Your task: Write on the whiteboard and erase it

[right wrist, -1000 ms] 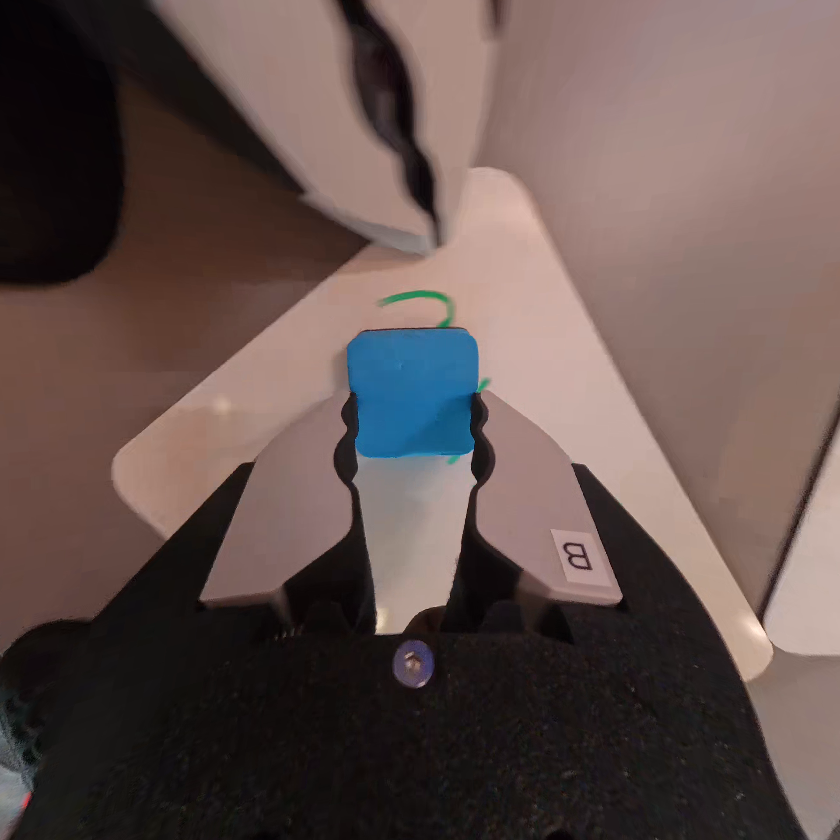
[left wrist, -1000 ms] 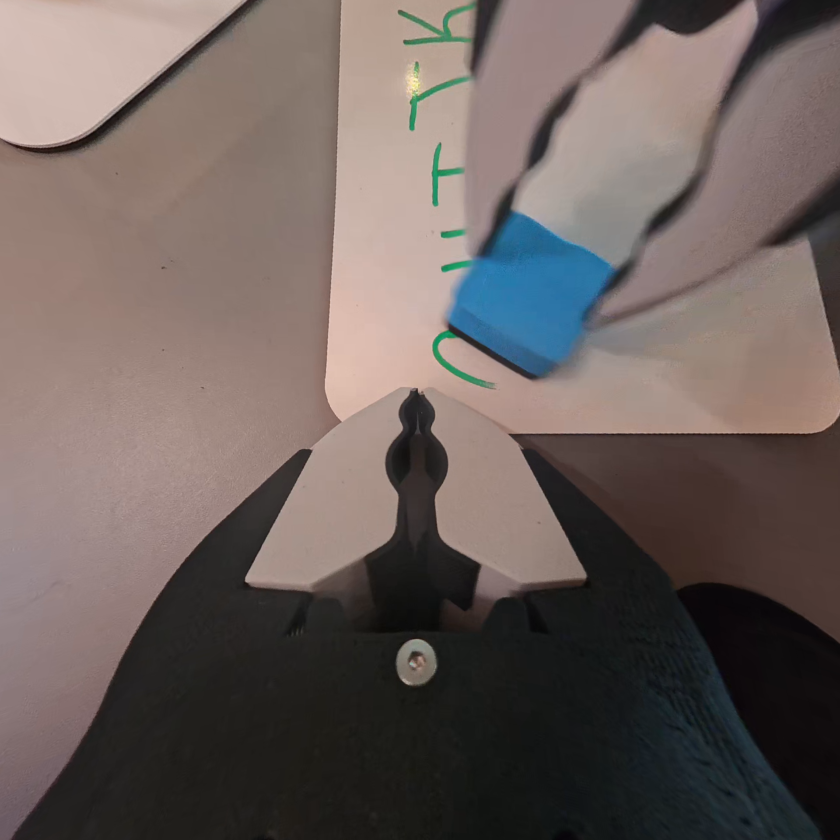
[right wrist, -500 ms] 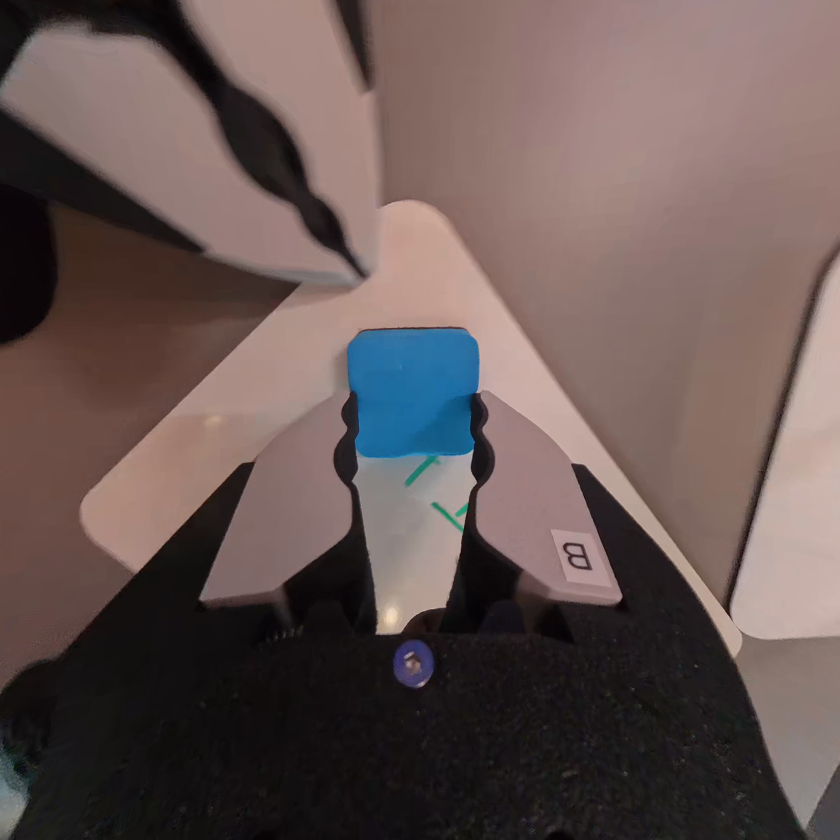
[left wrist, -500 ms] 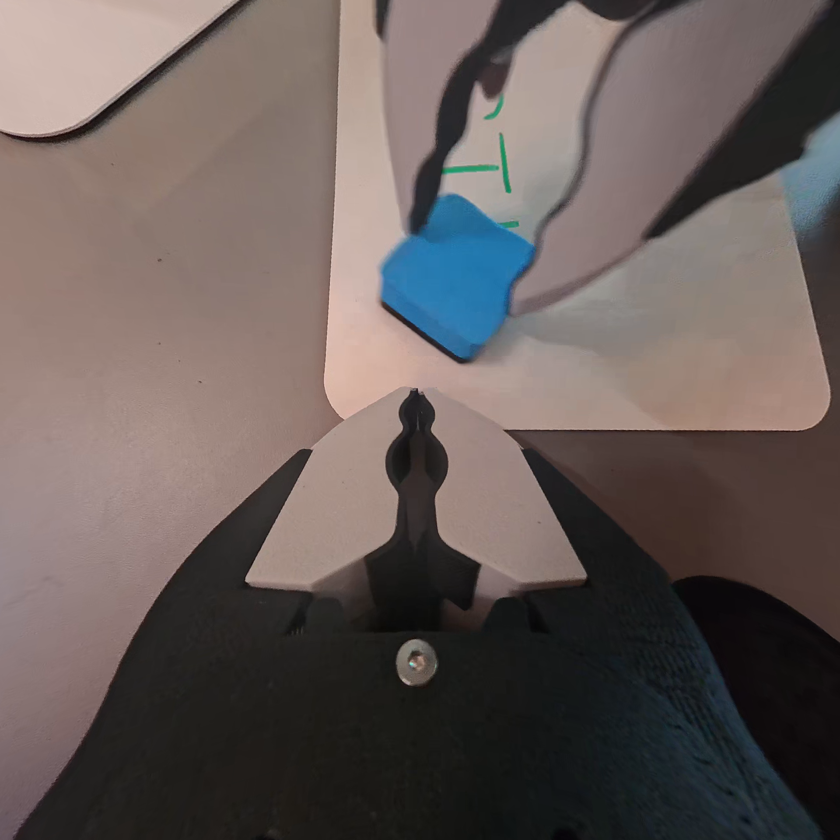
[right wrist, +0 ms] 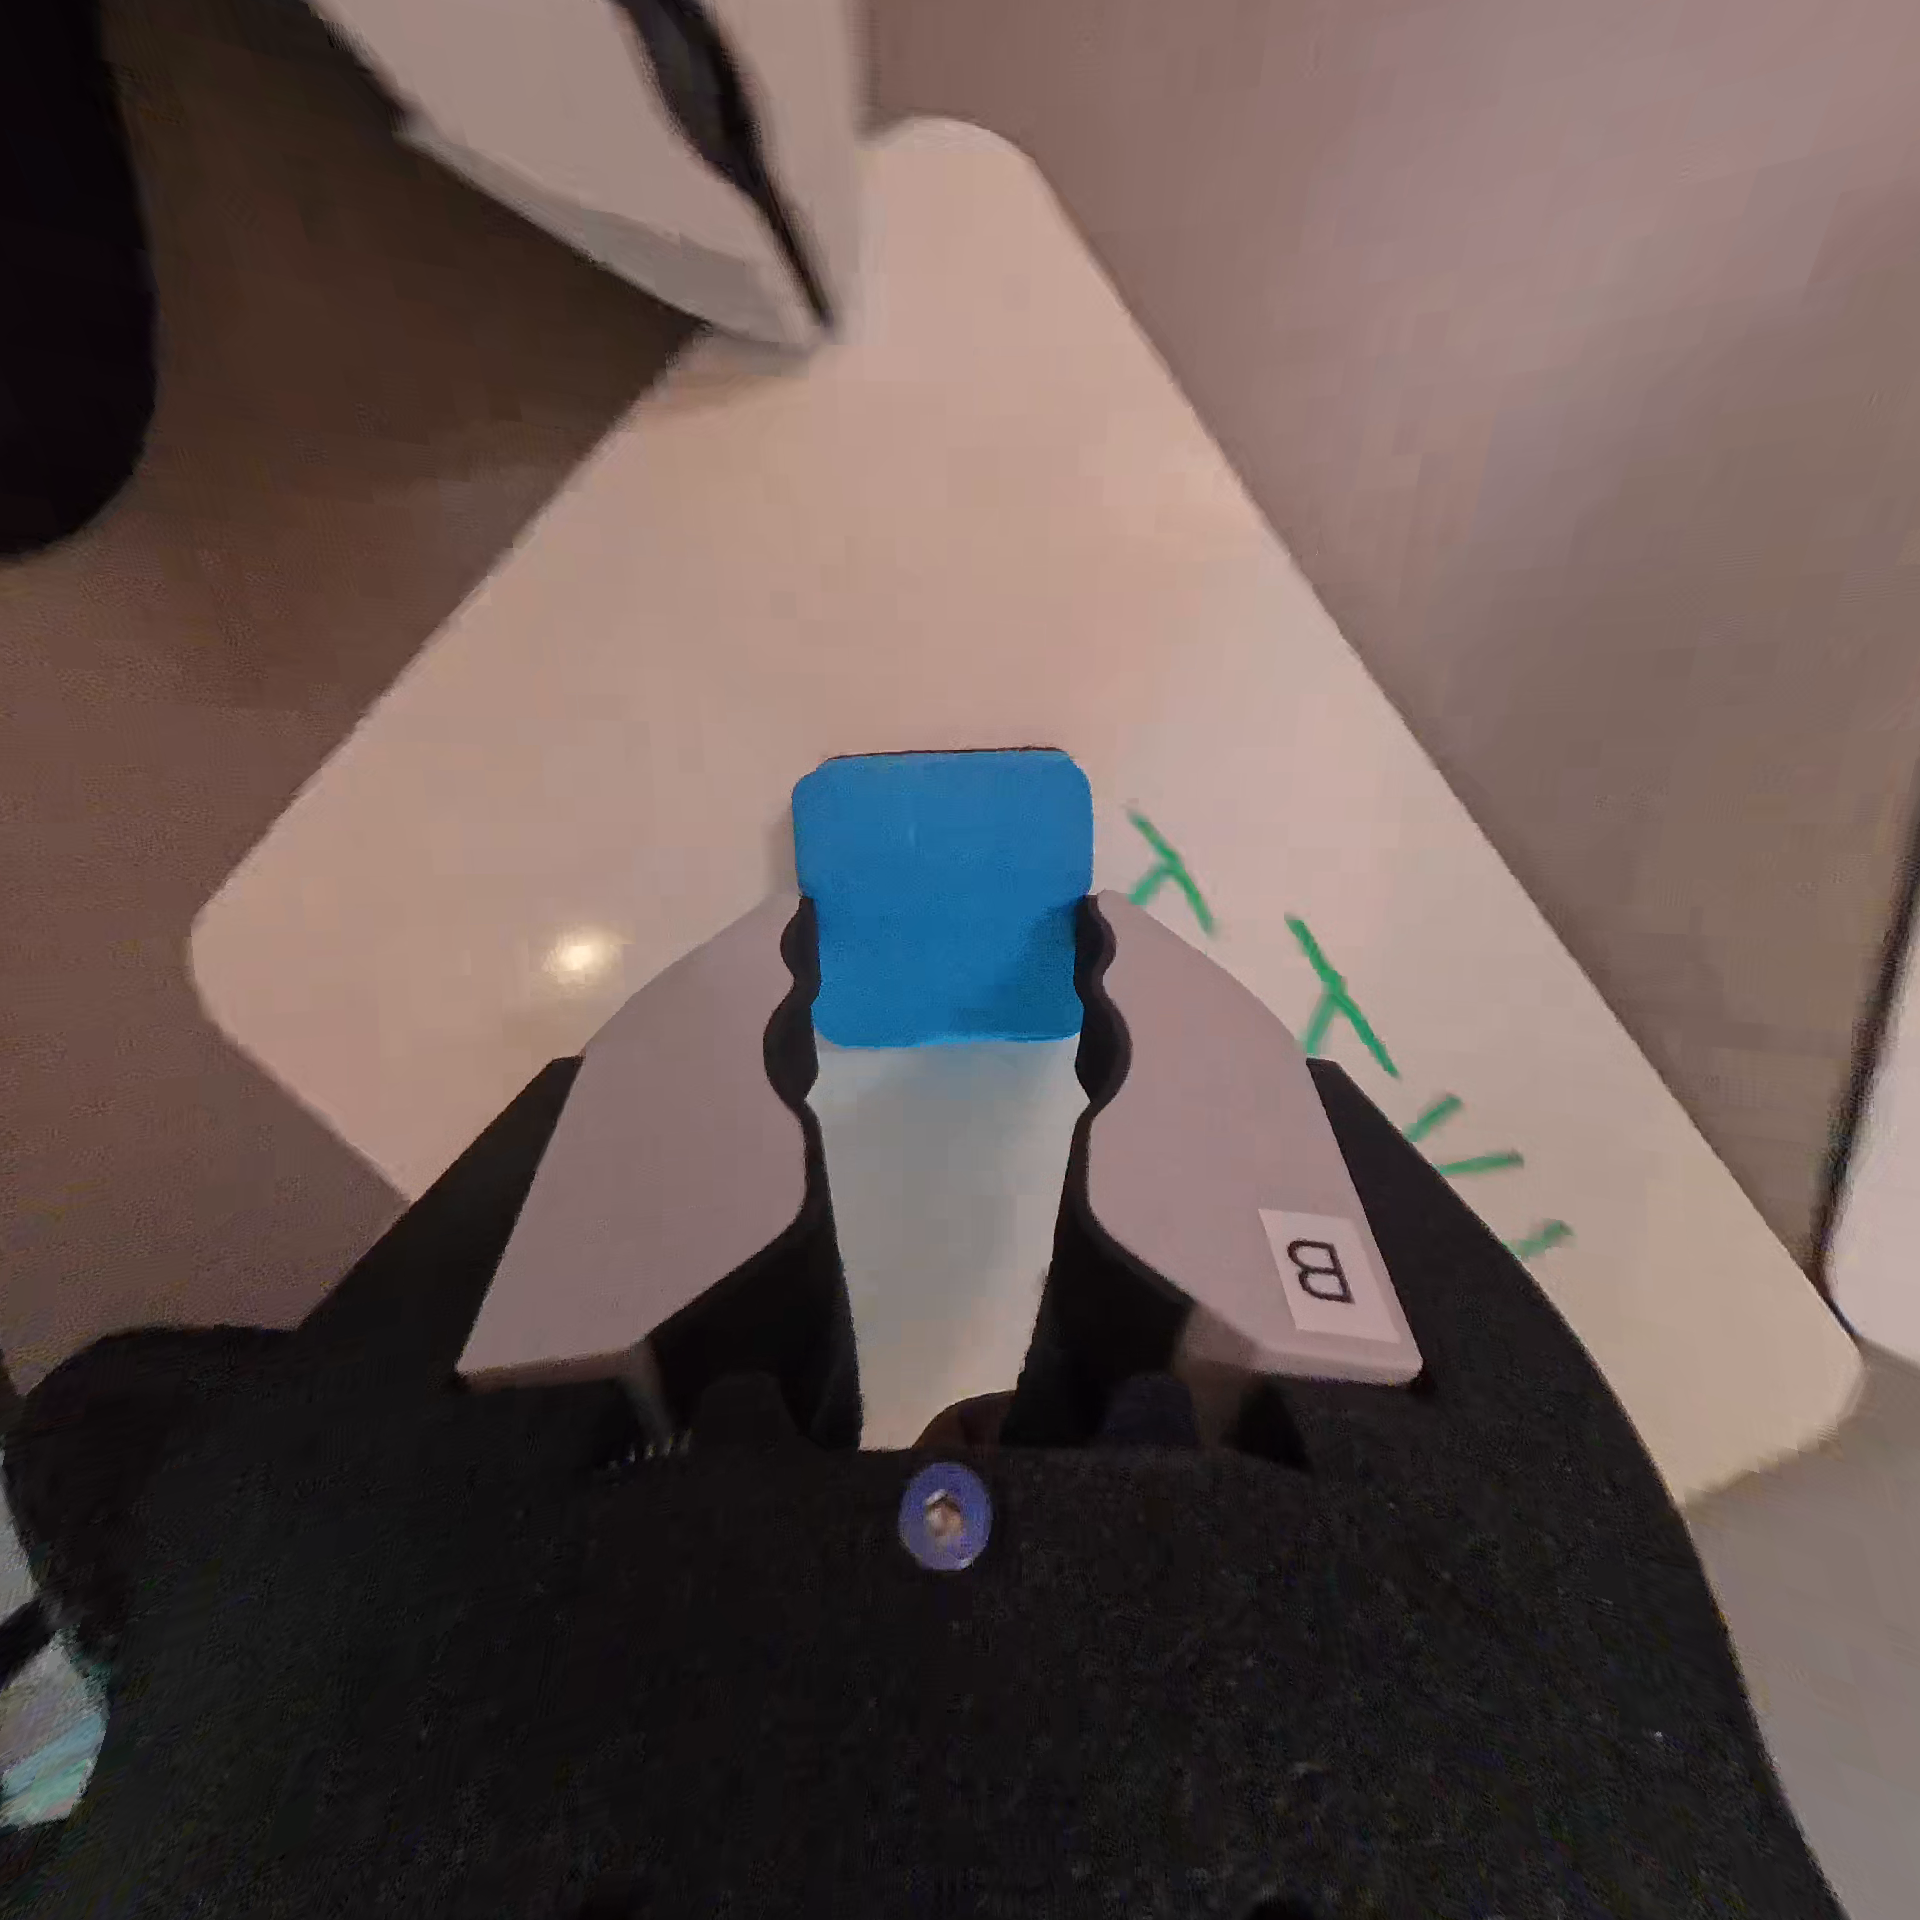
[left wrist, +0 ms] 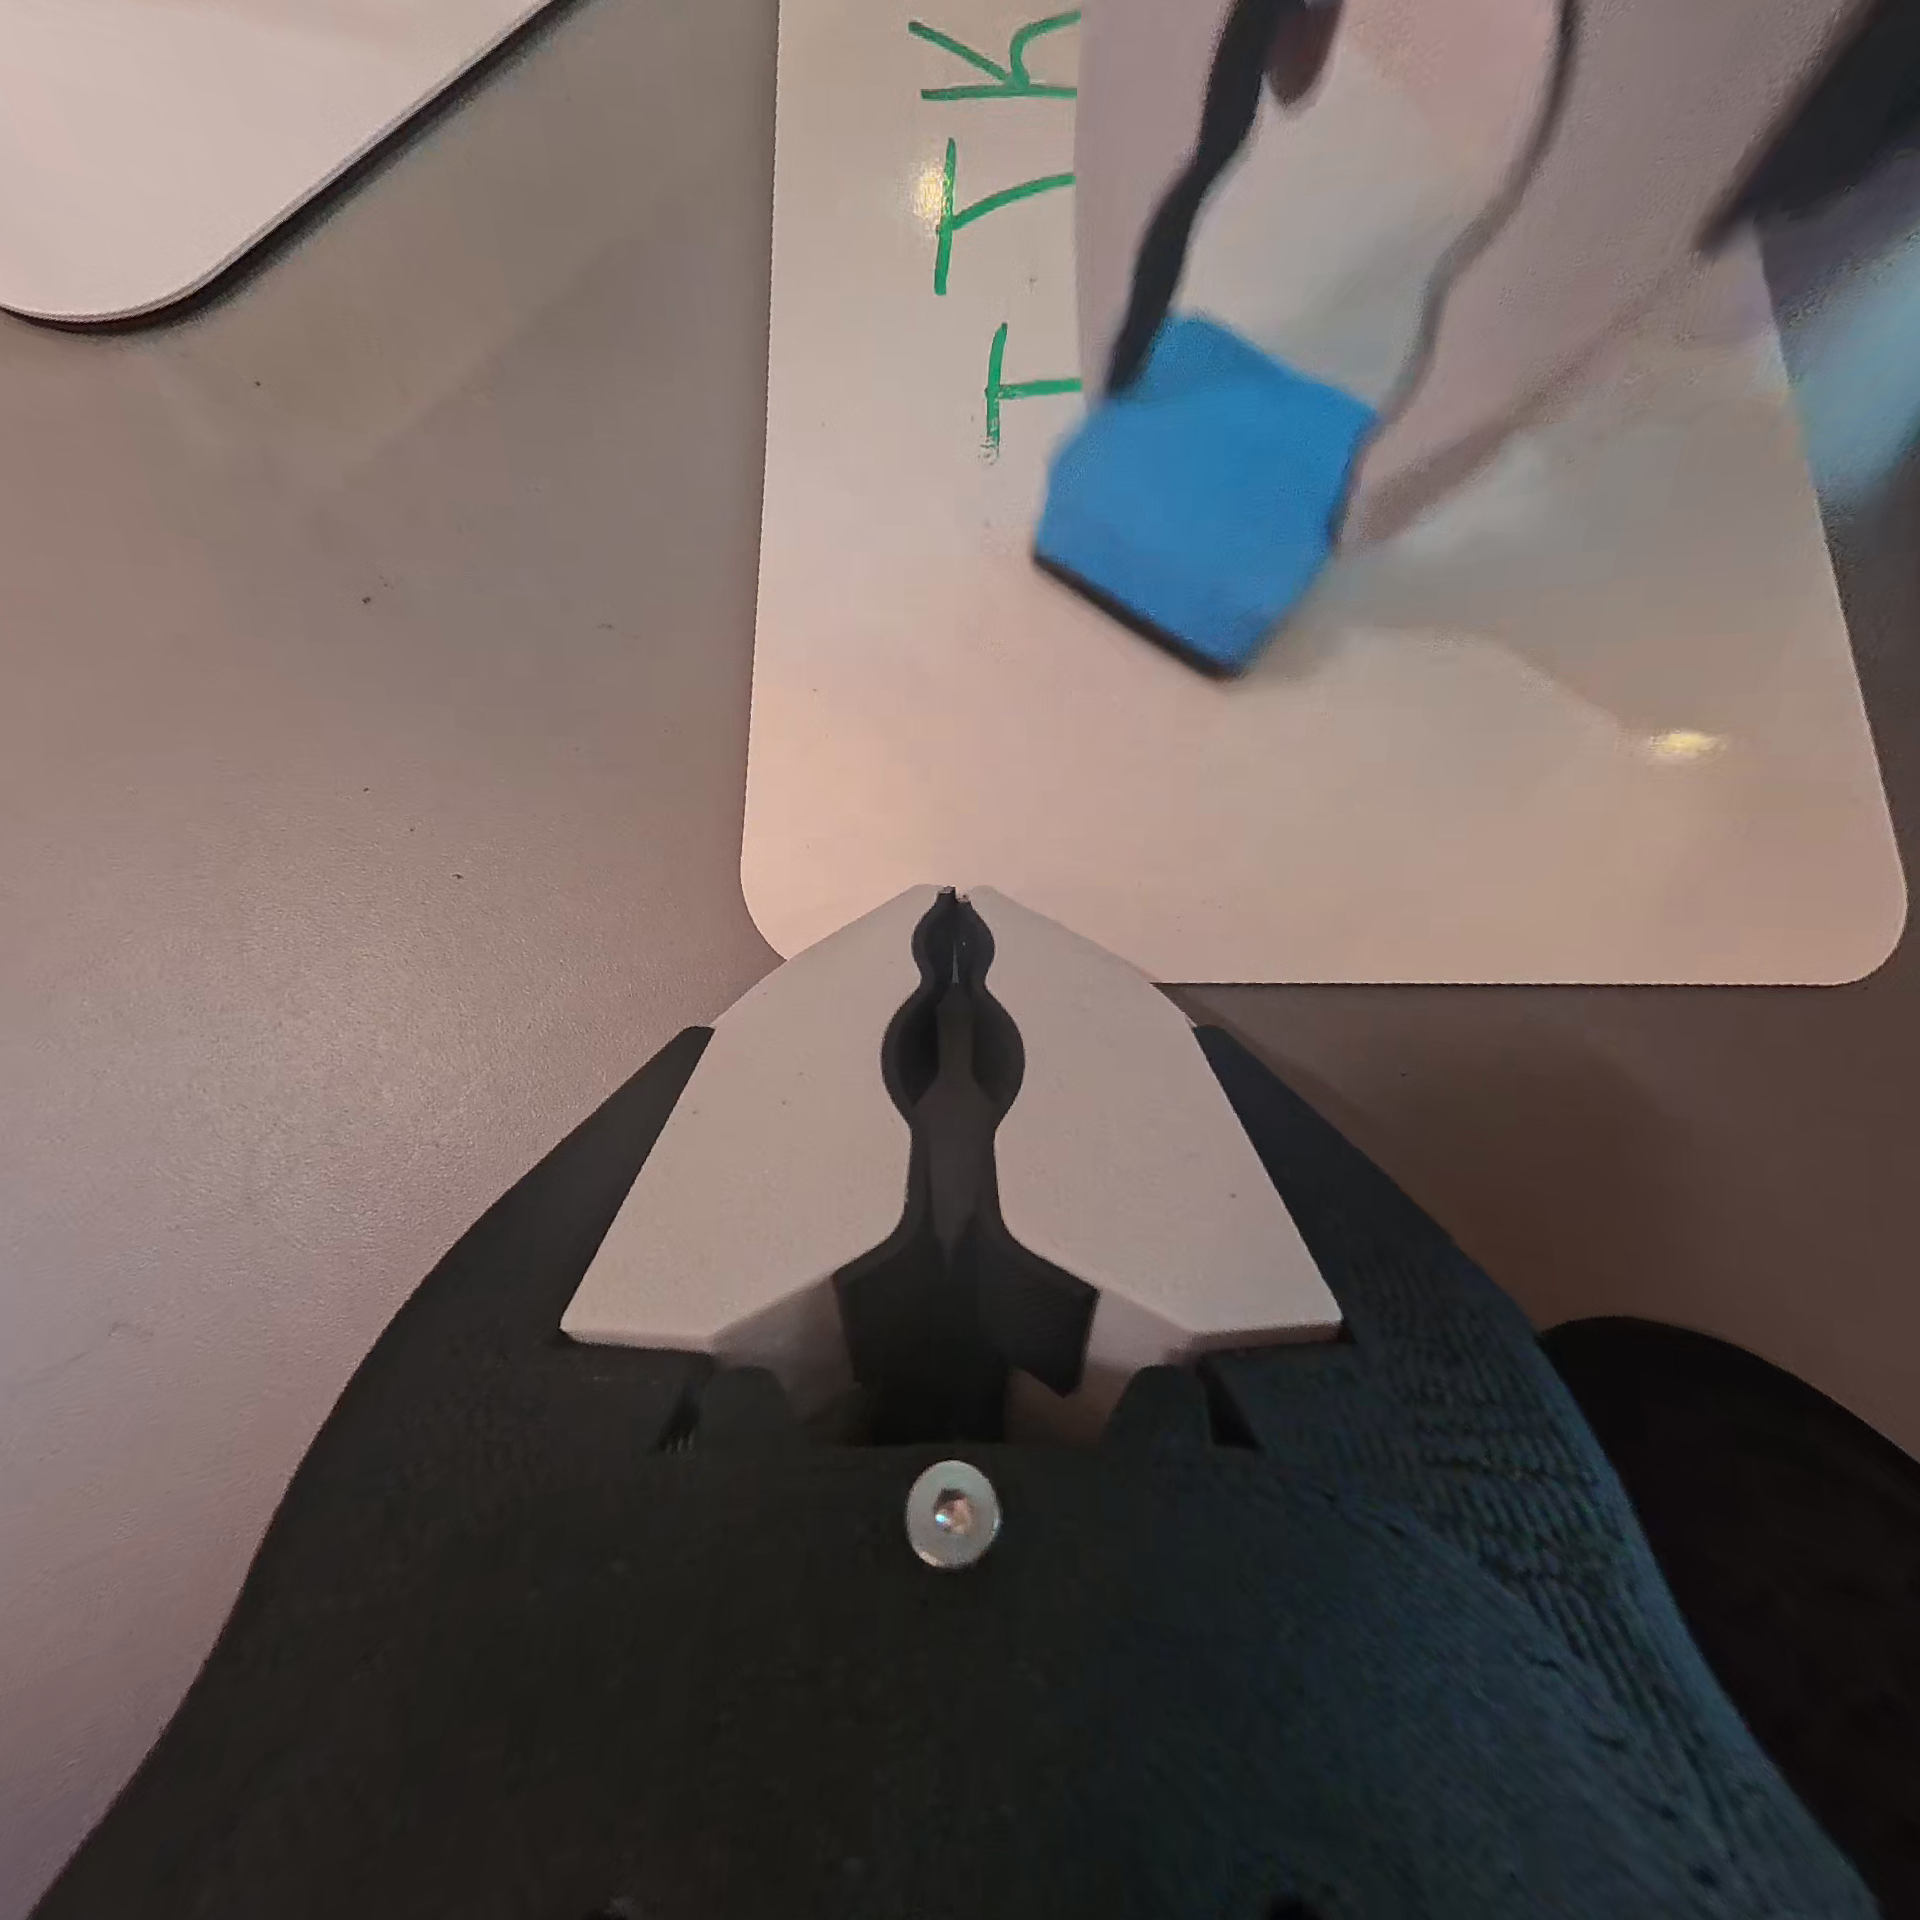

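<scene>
1. Green handwritten marker strokes (left wrist: pixel 992 223) stand on the whiteboard (left wrist: pixel 1195 831) lying flat on the counter (left wrist: pixel 364 675). They run in a column along the board's left part in the left wrist view; several characters are legible, the upper ones cut off by the frame edge and by the right hand-held gripper (left wrist: pixel 1226 416).
2. The same green writing (right wrist: pixel 1340 997) shows in the right wrist view, to the right of the blue eraser (right wrist: pixel 940 899), partly blurred.
3. A small white sticker (right wrist: pixel 1328 1270) bearing one printed black character sits on the right finger of the right hand-held gripper (right wrist: pixel 940 914).
4. No other readable marking is observed.
</scene>
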`<move>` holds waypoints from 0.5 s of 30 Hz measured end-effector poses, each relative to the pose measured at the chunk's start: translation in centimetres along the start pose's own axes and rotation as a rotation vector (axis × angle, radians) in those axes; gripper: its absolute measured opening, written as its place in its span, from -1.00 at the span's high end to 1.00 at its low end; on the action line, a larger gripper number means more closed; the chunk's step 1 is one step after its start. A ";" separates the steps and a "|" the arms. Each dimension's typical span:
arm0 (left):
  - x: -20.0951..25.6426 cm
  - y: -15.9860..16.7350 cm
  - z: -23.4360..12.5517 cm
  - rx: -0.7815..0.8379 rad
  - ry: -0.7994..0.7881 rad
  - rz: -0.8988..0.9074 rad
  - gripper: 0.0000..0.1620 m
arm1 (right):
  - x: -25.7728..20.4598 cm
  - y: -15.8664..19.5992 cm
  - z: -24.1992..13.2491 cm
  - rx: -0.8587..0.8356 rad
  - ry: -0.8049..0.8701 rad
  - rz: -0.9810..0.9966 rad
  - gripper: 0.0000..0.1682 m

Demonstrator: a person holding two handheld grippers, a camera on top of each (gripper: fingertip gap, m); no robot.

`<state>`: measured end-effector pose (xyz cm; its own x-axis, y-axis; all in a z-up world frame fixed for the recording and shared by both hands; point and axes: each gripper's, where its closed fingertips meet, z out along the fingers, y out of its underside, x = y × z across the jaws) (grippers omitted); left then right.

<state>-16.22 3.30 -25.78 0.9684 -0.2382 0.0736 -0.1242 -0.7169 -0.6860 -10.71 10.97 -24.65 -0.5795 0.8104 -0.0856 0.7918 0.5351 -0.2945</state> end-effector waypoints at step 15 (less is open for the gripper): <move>0.0 0.0 0.1 -0.005 0.002 0.002 0.98 | 0.7 1.2 -0.5 0.035 -0.013 0.032 0.42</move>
<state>-16.17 3.36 -25.80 0.9677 -0.2410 0.0736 -0.1274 -0.7200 -0.6822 -10.07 12.23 -24.61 -0.5569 0.8235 -0.1082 0.8028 0.5003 -0.3243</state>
